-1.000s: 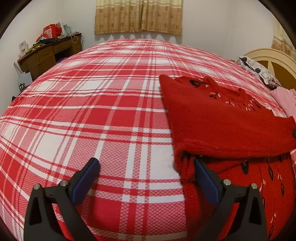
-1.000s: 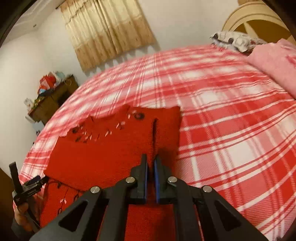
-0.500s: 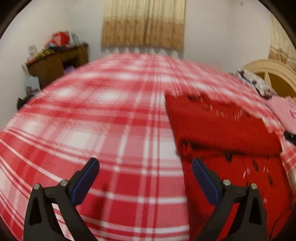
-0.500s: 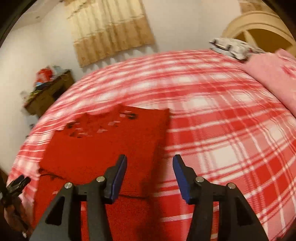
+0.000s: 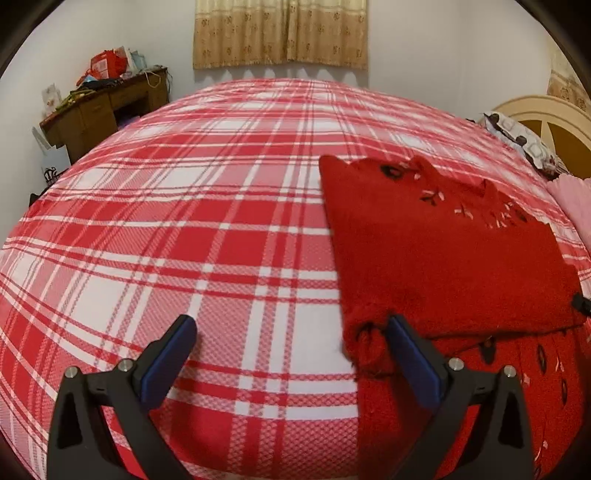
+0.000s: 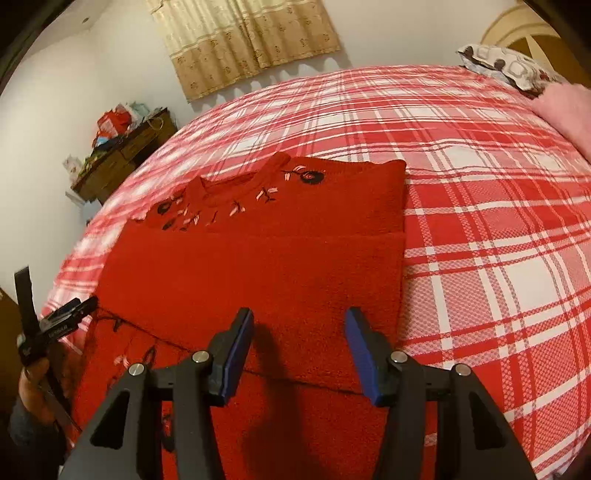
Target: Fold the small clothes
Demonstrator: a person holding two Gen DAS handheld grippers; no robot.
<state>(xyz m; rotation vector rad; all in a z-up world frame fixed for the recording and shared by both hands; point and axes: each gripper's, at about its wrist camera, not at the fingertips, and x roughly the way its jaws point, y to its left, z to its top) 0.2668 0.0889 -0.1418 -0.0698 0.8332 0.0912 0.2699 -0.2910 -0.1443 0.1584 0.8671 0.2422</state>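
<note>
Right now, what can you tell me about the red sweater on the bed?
The red sweater is a fuzzy knit with dark and pink embroidered flowers near the neckline and on the lower part. It lies flat on the plaid bedspread, a plain red band folded across its middle, neckline toward the far wall. The right gripper hovers open above it, nothing between its jaws; the left gripper is open at its bunched near corner.

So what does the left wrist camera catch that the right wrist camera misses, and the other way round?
Only the left wrist view shows the left gripper head-on, jaws wide apart, and the cream headboard in full. Only the right wrist view shows the right gripper, jaws open over the cloth, and a hand holding the other tool. Both show the folded red sweater, plaid bedspread, curtain and wooden desk.
</note>
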